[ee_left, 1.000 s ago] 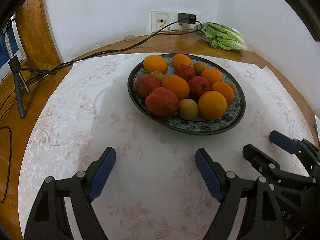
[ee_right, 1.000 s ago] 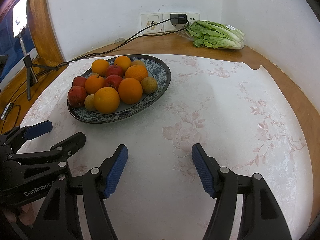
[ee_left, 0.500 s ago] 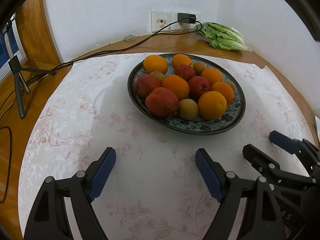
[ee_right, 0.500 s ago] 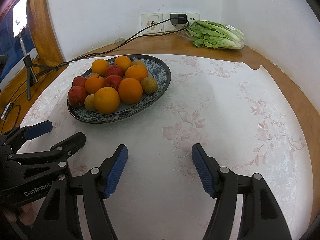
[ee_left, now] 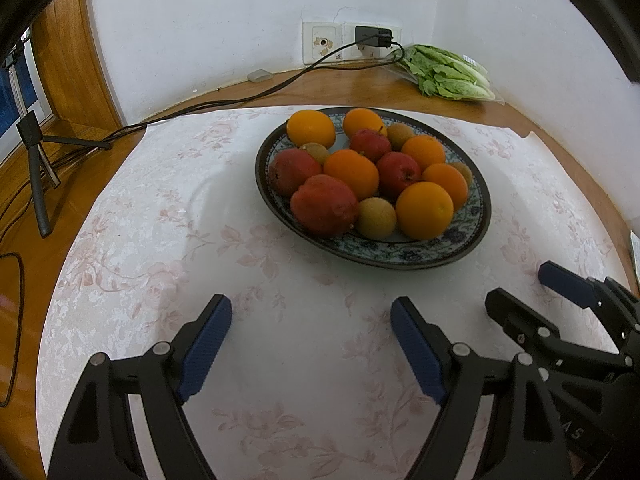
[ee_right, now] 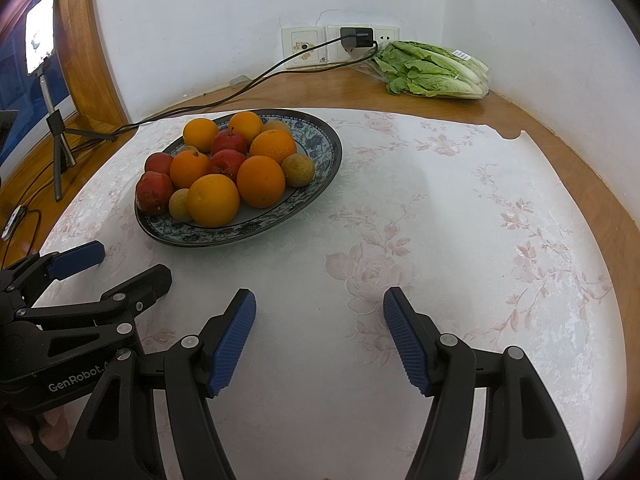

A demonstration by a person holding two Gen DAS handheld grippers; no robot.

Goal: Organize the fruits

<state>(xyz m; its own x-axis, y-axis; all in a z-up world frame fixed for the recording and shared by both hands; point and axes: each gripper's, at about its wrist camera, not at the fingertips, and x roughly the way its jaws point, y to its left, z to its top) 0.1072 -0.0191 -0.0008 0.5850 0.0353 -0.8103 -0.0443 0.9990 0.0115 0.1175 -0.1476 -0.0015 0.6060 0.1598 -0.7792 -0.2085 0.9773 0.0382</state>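
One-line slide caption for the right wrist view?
Open right gripper over floral cloth, fruit plate ahead-left.

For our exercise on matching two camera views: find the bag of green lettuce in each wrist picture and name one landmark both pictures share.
Left wrist view: the lettuce lies upper right, on the wooden table in the corner, beyond the fruit plate.
Right wrist view: the lettuce lies upper right of centre, far right of the plate.
Shared landmark: the black charger plugged into the wall socket, just left of the lettuce.

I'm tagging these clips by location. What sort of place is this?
Most likely a home dining corner: a plate of fruit on a floral tablecloth, a wall socket with a charger plugged in, and bagged lettuce on the wooden table.
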